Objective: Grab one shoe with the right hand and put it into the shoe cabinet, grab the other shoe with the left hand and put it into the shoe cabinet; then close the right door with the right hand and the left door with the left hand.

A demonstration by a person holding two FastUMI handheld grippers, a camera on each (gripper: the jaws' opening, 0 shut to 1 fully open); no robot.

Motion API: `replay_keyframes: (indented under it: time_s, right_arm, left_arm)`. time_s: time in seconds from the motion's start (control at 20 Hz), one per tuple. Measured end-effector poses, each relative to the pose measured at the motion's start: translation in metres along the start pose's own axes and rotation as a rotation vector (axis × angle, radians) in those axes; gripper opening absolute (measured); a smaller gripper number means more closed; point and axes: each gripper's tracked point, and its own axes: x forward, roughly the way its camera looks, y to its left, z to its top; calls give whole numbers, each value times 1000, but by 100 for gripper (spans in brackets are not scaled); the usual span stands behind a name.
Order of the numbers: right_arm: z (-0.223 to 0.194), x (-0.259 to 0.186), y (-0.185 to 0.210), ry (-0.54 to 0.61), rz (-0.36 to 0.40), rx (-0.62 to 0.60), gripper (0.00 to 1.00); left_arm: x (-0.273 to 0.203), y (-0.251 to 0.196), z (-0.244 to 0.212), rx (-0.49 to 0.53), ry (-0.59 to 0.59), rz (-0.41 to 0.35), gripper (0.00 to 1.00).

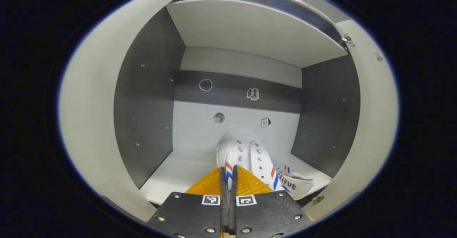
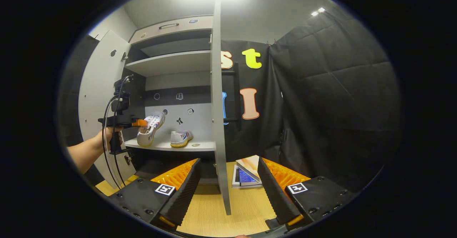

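Left gripper (image 1: 228, 181): fingers pressed nearly together, clamped on the rear edge of a white shoe (image 1: 246, 155) with red and blue stripes, held toe-forward over the cabinet's lower shelf (image 1: 178, 173).
Left gripper from afar: in the right gripper view, at 9 o'clock, a hand (image 2: 107, 138) holds it at the cabinet mouth, the carried shoe tilted, toe up, its lower end at or just above the shelf.
Right gripper (image 2: 228, 181): wide open and empty, hanging back over the wooden surface (image 2: 207, 213), with the right door's (image 2: 217, 123) edge between its fingers.
Second shoe (image 2: 181, 138): already on the shelf, at about 3 o'clock from the carried one.
Count: 2 shoes, 2 grippers, 2 open doors, the left door (image 2: 100, 98) at 9 o'clock.
Risk 1: letting go while tilted could tip the shoe onto its side or off the shelf's front edge.
Risk 2: setting it too near the front could block the doors from closing.
Risk 3: pushing rightwards could knock the second shoe.
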Motion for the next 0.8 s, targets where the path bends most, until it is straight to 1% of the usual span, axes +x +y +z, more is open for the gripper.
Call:
replay_keyframes:
  time_s: [0.2, 0.3, 0.35, 0.55, 0.7, 0.75, 0.8]
  right_arm:
    - [-2, -3, -13, 9, -27, -9, 98]
    - [-1, -4, -19, 13, -39, -12, 98]
    - [-1, -6, -22, 13, -44, -14, 93]
    - [0, -7, -30, 14, -61, -18, 93]
    - [2, -6, -30, 13, -58, -15, 93]
    - [2, -6, -30, 12, -55, -17, 93]
    - [3, -5, -29, 9, -54, -19, 93]
  left_arm:
    - [27, 2, -5, -11, 29, 17, 1]
    - [31, 5, -13, -25, 57, 39, 1]
    - [35, 5, -18, -23, 75, 51, 0]
    - [46, 8, -36, -17, 136, 86, 1]
    - [50, 12, -49, -39, 167, 127, 0]
    - [46, 14, -45, -52, 147, 128, 10]
    - [45, 17, -38, -50, 117, 132, 8]
